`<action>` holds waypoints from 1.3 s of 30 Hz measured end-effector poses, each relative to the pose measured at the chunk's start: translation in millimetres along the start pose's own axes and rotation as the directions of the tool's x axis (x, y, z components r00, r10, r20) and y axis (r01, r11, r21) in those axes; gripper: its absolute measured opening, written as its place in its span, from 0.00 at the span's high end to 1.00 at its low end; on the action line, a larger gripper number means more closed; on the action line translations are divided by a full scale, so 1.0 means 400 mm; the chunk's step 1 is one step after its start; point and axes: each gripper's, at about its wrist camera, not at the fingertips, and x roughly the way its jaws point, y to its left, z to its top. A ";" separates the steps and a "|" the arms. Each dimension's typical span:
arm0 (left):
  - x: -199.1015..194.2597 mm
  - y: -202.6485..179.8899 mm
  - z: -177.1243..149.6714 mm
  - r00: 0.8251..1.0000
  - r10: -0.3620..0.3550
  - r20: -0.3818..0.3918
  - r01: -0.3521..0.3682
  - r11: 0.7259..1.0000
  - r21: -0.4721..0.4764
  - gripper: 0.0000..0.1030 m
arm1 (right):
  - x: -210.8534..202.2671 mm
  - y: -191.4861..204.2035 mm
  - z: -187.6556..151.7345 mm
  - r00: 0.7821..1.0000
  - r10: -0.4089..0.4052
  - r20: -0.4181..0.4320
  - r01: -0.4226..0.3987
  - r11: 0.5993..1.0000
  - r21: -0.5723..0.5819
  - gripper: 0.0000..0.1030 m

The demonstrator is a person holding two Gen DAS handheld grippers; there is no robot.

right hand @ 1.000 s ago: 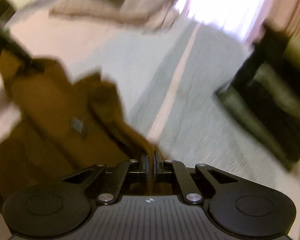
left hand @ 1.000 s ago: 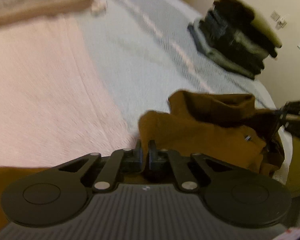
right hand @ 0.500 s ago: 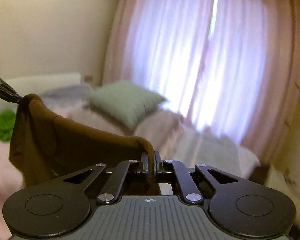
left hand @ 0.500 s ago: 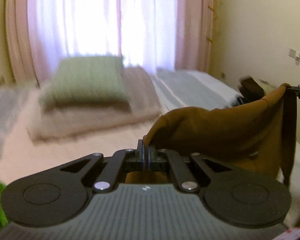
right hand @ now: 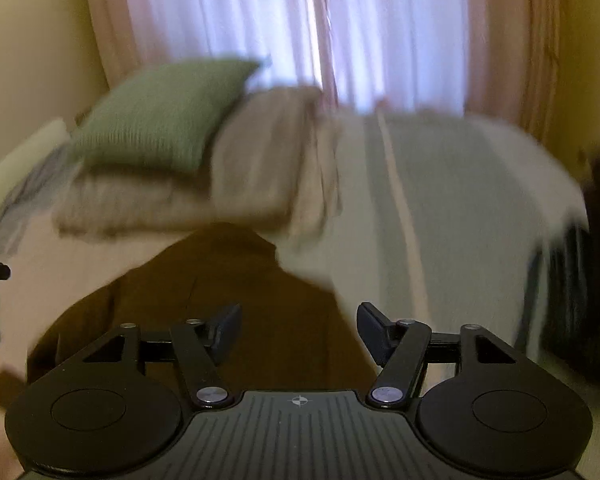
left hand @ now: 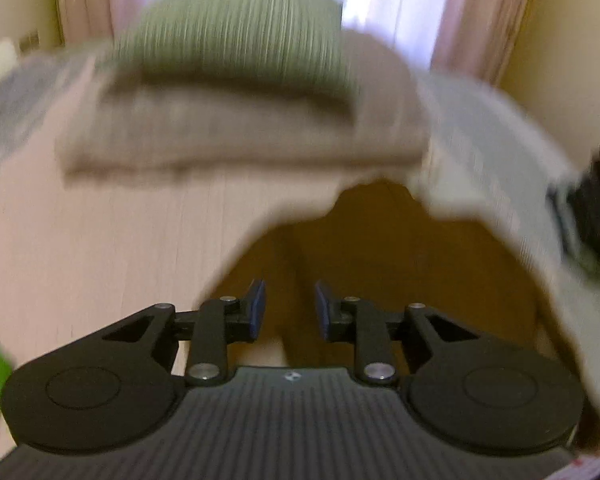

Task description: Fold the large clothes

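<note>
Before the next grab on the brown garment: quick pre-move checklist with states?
1. Left gripper free of cloth: ok, jaws opening, nothing pinched between them.
2. Right gripper free of cloth: ok, jaws opening, gap empty.
3. Brown garment down on the bed: ok, it lies below both grippers.
4. Garment spread flat, no bunching: cannot tell, both views blurred.
5. Pillows off the garment: ok, they sit past its far edge.
6. Dark pile off the garment: ok, at the bed's right side.
</note>
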 end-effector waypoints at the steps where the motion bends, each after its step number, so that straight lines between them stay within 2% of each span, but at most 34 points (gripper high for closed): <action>1: 0.007 0.009 -0.061 0.999 0.004 -0.046 -0.005 1.000 -0.002 0.79 | -0.011 0.001 -0.057 0.999 -0.021 -0.028 0.020 1.000 -0.016 0.41; 3: 0.010 0.028 -0.182 0.991 0.012 -0.133 -0.016 0.999 -0.029 0.79 | -0.052 -0.019 -0.211 0.989 -0.093 -0.114 0.087 0.995 -0.058 0.41; 5: 0.006 0.035 -0.289 0.979 0.016 -0.201 -0.034 0.995 -0.088 0.79 | -0.085 -0.028 -0.345 0.964 -0.160 -0.211 0.148 0.986 -0.070 0.41; 7: -0.013 0.019 -0.383 0.967 -0.008 -0.253 -0.034 0.986 -0.162 0.79 | -0.120 -0.047 -0.463 0.945 -0.176 -0.277 0.175 0.984 -0.028 0.41; 9: -0.021 -0.001 -0.449 0.957 -0.025 -0.289 -0.036 0.978 -0.203 0.79 | -0.135 -0.051 -0.541 0.930 -0.167 -0.327 0.182 0.983 0.014 0.44; 10: -0.022 -0.015 -0.473 0.953 -0.037 -0.302 -0.030 0.977 -0.213 0.79 | -0.132 -0.053 -0.561 0.924 -0.153 -0.351 0.169 0.985 0.016 0.52; 11: -0.023 -0.029 -0.494 0.949 -0.043 -0.312 -0.025 0.977 -0.211 0.79 | -0.129 -0.054 -0.580 0.920 -0.119 -0.374 0.138 0.990 0.022 0.87; 12: -0.025 -0.037 -0.507 0.947 -0.047 -0.317 -0.020 0.979 -0.205 0.79 | -0.119 -0.070 -0.588 0.914 -0.085 -0.396 0.111 0.993 0.043 1.00; 13: -0.026 -0.047 -0.510 0.946 -0.054 -0.320 -0.011 0.980 -0.197 0.79 | -0.122 -0.095 -0.586 0.920 -0.059 -0.386 0.099 0.992 0.084 1.00; 15: -0.035 -0.060 -0.516 0.949 -0.057 -0.311 0.003 0.985 -0.172 0.79 | -0.186 -0.182 -0.562 0.955 0.038 -0.293 0.032 0.973 0.229 1.00; 16: -0.037 -0.064 -0.516 0.953 -0.057 -0.298 0.009 0.987 -0.160 0.79 | -0.224 -0.236 -0.548 0.976 0.037 -0.214 0.032 0.951 0.309 1.00; 17: -0.041 -0.066 -0.510 0.957 -0.061 -0.285 0.017 0.988 -0.155 0.79 | -0.266 -0.307 -0.532 0.989 -0.019 -0.147 0.078 0.911 0.405 1.00; 18: -0.041 -0.068 -0.505 0.959 -0.066 -0.274 0.022 0.987 -0.158 0.79 | -0.298 -0.375 -0.527 0.988 -0.105 -0.116 0.149 0.855 0.497 0.99; 19: -0.040 -0.069 -0.501 0.961 -0.071 -0.268 0.028 0.986 -0.163 0.79 | -0.328 -0.446 -0.533 0.968 -0.217 -0.123 0.247 0.767 0.592 0.98; 20: -0.036 -0.073 -0.497 0.961 -0.080 -0.264 0.036 0.985 -0.168 0.79 | -0.347 -0.500 -0.542 0.936 -0.307 -0.171 0.341 0.678 0.651 0.79; 21: -0.027 -0.075 -0.495 0.961 -0.088 -0.263 0.043 0.984 -0.170 0.79 | -0.355 -0.538 -0.553 0.890 -0.375 -0.260 0.447 0.596 0.667 0.48; 22: -0.013 -0.080 -0.494 0.961 -0.094 -0.261 0.051 0.984 -0.169 0.79 | -0.355 -0.551 -0.561 0.841 -0.414 -0.349 0.536 0.540 0.649 0.38; 23: 0.003 -0.083 -0.493 0.962 -0.099 -0.256 0.057 0.984 -0.168 0.79 | -0.357 -0.541 -0.571 0.830 -0.413 -0.375 0.555 0.540 0.633 0.37; 25: 0.042 -0.081 -0.496 0.964 -0.108 -0.244 0.062 0.980 -0.190 0.79 | -0.335 -0.469 -0.589 0.900 -0.301 -0.316 0.436 0.644 0.628 0.37; 26: 0.065 -0.077 -0.493 0.965 -0.109 -0.237 0.060 0.977 -0.204 0.79 | -0.317 -0.419 -0.601 0.925 -0.236 -0.296 0.375 0.684 0.625 0.37; 28: 0.100 -0.070 -0.481 0.972 -0.107 -0.207 0.058 0.971 -0.230 0.79 | -0.268 -0.307 -0.627 0.966 -0.092 -0.243 0.230 0.739 0.634 0.37; 29: 0.120 -0.066 -0.473 0.974 -0.104 -0.203 0.054 0.969 -0.240 0.79 | -0.237 -0.257 -0.637 0.976 -0.013 -0.217 0.153 0.752 0.641 0.37; 31: 0.135 -0.066 -0.458 0.974 -0.107 -0.200 0.057 0.968 -0.244 0.79 | -0.181 -0.166 -0.638 0.979 0.090 -0.184 0.040 0.796 0.604 0.39; 34: 0.102 -0.071 -0.476 0.969 -0.153 -0.194 0.105 0.966 -0.235 0.79 | -0.148 -0.059 -0.619 0.972 0.167 -0.166 -0.070 0.879 0.472 0.39; 37: 0.054 -0.067 -0.532 0.960 -0.173 -0.221 0.113 0.958 -0.262 0.79 | -0.121 0.015 -0.608 0.965 0.184 -0.190 -0.129 0.954 0.270 0.39; 39: 0.022 -0.061 -0.572 0.955 -0.187 -0.228 0.116 0.949 -0.295 0.79 | -0.095 0.045 -0.627 0.958 0.158 -0.238 -0.114 0.975 0.191 0.39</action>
